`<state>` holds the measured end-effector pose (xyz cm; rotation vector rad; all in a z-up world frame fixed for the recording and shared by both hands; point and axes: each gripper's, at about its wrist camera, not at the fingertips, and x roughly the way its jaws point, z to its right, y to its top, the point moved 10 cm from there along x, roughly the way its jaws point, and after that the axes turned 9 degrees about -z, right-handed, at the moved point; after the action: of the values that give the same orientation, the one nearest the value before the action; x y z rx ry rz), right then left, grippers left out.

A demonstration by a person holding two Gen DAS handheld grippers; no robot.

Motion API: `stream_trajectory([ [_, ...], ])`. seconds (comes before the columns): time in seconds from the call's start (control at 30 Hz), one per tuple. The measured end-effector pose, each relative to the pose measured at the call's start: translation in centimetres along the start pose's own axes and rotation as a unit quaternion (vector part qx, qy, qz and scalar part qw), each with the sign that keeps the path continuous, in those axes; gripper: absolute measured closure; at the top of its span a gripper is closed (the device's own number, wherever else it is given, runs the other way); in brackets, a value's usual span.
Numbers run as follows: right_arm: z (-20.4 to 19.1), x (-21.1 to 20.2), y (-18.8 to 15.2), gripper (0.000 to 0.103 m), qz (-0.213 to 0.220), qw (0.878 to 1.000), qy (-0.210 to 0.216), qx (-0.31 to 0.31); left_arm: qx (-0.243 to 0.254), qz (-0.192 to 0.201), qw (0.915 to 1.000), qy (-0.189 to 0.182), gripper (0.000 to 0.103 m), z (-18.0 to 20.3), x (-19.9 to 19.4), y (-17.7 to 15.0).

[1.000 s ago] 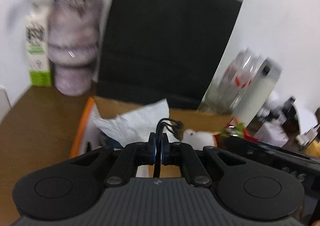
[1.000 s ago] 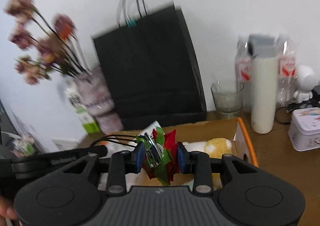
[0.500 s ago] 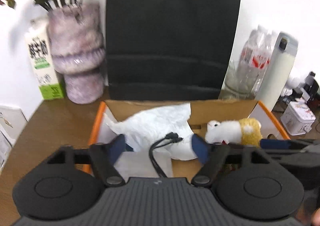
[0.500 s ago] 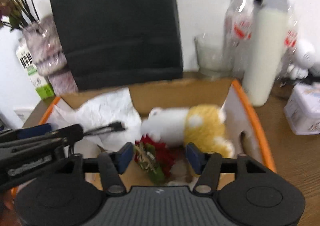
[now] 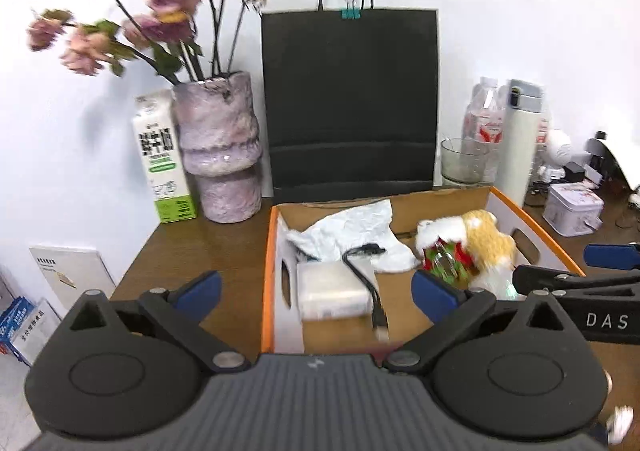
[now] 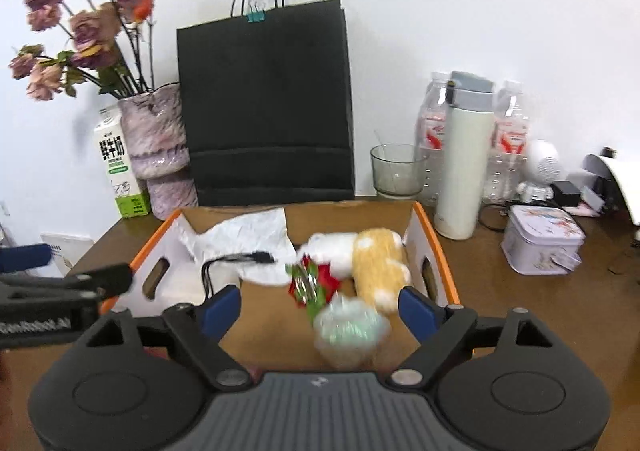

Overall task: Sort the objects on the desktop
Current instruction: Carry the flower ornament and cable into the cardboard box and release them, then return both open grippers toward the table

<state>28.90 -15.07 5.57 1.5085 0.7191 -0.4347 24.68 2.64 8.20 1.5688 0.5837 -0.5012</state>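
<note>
Cable (image 6: 236, 260) lies in box (image 6: 434, 239), long axis horizontal, plug pointing frame-right. Left gripper (image 5: 316, 291) and right gripper (image 6: 320, 305) have just been opening; both spread wide, holding nothing.

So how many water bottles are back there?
2 that I can see: one bottle left of the white flask, the other bottle to its right. More could hide behind the flask.

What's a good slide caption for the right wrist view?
Open right gripper above the orange-rimmed box, red-green ornament and plush toy inside.
</note>
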Motion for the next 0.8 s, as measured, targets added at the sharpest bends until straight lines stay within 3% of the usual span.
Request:
stream_trajectory([
  [0.2,-1.4,-3.6,-5.8,0.013,0.007,1.000,-0.005,-0.014,0.002,0.001,0.9999,-0.016,0.000,0.2,-3.7,-6.8],
  [0.33,-2.8,-5.2,-11.1,0.013,-0.009,0.998,-0.010,-0.056,0.004,-0.008,0.9998,-0.015,0.000,0.3,-5.1,-11.0],
  [0.47,-2.5,-7.6,-17.0,0.010,-0.019,0.999,-0.012,-0.047,-0.019,-0.012,0.9987,-0.046,0.000,0.7,-7.3,-14.5],
  [0.57,-2.8,-8.9,-20.3,0.010,-0.031,0.998,0.011,-0.052,-0.017,-0.013,0.9981,-0.058,0.000,1.3,-8.3,-16.6],
  [0.7,-3.0,-10.6,-23.1,0.010,-0.019,0.997,-0.009,-0.073,-0.007,-0.028,0.9976,-0.063,0.000,2.1,-8.5,-18.5],
  [0.8,-3.0,-11.4,-24.0,0.010,-0.017,0.997,-0.009,-0.072,-0.009,-0.018,0.9974,-0.069,0.000,2.5,-8.8,-18.8],
])
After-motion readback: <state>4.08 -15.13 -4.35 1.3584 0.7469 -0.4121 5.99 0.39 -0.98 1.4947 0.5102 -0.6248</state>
